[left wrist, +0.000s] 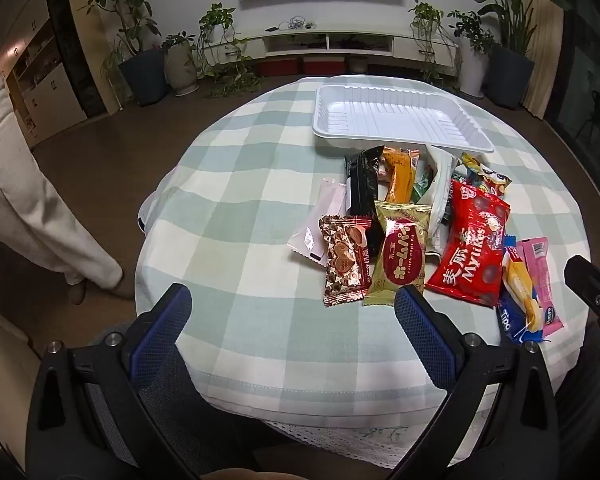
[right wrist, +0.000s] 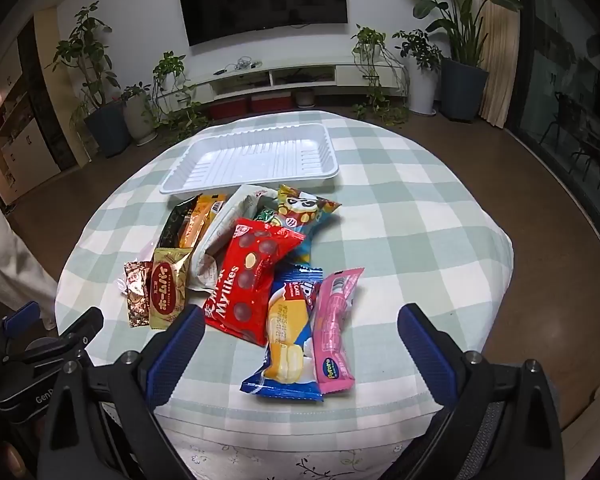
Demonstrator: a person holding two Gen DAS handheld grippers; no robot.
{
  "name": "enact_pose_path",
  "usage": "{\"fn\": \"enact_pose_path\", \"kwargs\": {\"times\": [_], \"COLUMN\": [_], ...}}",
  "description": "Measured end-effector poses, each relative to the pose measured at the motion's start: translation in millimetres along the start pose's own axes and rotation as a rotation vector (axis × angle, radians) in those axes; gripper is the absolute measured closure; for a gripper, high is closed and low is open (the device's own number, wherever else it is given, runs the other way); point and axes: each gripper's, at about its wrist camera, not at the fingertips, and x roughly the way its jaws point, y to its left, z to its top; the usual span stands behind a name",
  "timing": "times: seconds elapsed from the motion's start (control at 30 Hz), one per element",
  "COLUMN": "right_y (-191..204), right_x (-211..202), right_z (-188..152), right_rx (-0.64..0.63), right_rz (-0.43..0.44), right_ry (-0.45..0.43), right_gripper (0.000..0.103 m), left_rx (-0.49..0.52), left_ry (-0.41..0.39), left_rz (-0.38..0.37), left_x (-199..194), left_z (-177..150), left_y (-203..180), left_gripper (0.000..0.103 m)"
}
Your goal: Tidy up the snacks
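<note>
I judge I'm at the very start: the white plastic tray (right wrist: 256, 156) in the upper middle of the frame sits bare, and the snack packets lie heaped just below it on the checked tablecloth (right wrist: 420, 240). My left gripper (left wrist: 292, 312) and right gripper (right wrist: 300, 332) both hang spread wide, holding and touching nothing. Next I'd close on the nearest loose packet, likely the blue cake packet (right wrist: 288, 340) at lower centre.

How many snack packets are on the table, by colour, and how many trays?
Red: 1
Pink: 2
Gold: 1
Brown: 1
Black: 1
Orange: 1
White: 1
Blue: 1
Panda-print: 1
Green, mostly hidden: 1
Tray: 1
Total: 11 packets, 1 tray
</note>
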Motion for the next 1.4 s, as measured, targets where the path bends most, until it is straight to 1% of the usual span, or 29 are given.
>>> {"fn": "enact_pose_path", "kwargs": {"times": [0.73, 1.0, 1.03, 1.23, 1.27, 1.4], "right_y": [0, 0, 0, -1, -1, 0], "right_x": [0, -1, -1, -1, -1, -1], "right_z": [-1, -1, -1, -1, -1, -1], "right_rx": [0.002, 0.002, 0.002, 0.001, 0.001, 0.001], "right_rz": [0.002, 0.001, 0.001, 0.002, 0.001, 0.000], "right_ry": [-0.007, -0.008, -0.008, -0.008, -0.008, -0.009], "right_gripper": [0.004, 0.004, 0.004, 0.004, 0.004, 0.004], "left_rx": [0.001, 0.005, 0.004, 0.002, 0.003, 0.003], "left_ry": [-0.007, -0.006, -0.009, -0.008, -0.012, -0.012], "left_rz": [0.000, 0.000, 0.001, 0.001, -0.001, -0.003], "left_x": [0, 6, -4, -2, -5, -6], "left_z": [0, 3, 1, 4, 0, 0], "left_y": [0, 0, -1, -2, -1, -1], "left_gripper": [0.000, 0.000, 0.000, 0.000, 0.000, 0.000]}}
